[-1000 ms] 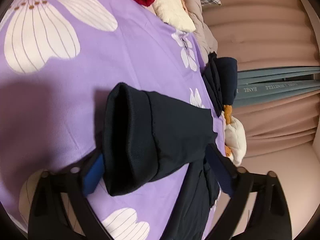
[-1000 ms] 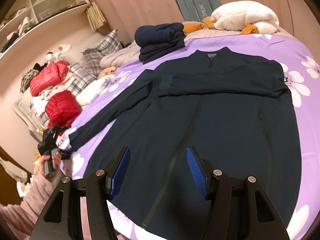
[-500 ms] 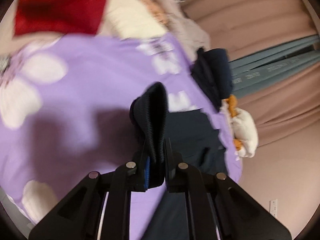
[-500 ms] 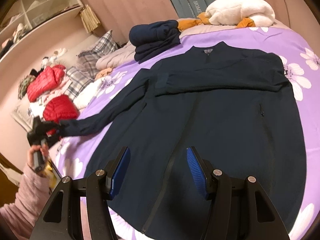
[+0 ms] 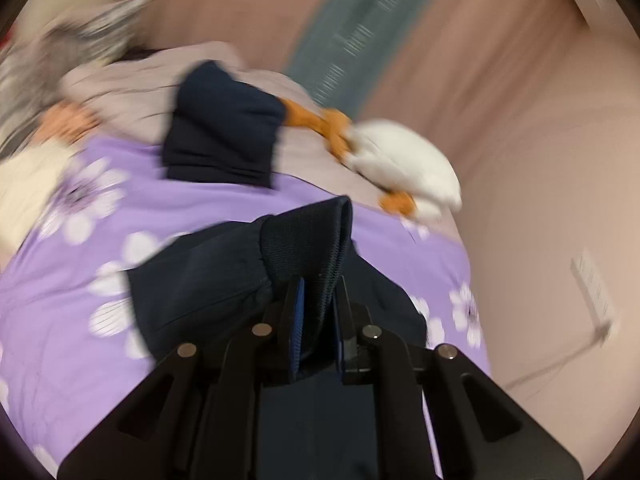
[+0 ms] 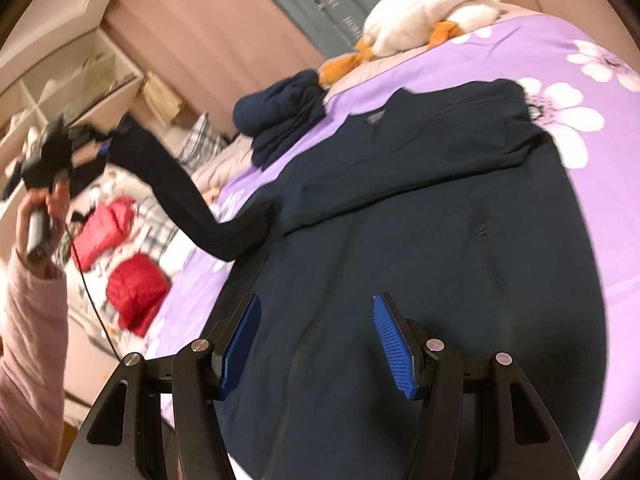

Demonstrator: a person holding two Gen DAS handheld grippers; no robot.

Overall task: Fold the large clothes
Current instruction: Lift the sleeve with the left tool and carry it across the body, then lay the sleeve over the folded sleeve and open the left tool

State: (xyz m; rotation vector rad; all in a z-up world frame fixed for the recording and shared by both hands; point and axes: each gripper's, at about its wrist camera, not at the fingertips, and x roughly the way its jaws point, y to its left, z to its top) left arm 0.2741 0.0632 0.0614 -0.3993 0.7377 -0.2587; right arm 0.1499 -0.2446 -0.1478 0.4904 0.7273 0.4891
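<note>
Left gripper (image 5: 316,316) is raised, jaws clamped on a cuff (image 5: 308,240); right gripper (image 6: 316,344) hovers low, jaws apart.

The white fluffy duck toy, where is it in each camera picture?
Left wrist view: white duck toy lies upper right of centre, behind the cuff held in the left tongs.
Right wrist view: top, right of centre.
Shared landmark: folded navy pile beside it.

Bed with purple floral cover (image 6: 592,128) — navy jacket (image 6: 420,240) spread flat, folded navy pile (image 6: 280,112), white plush (image 6: 428,8) near the headboard end
</note>
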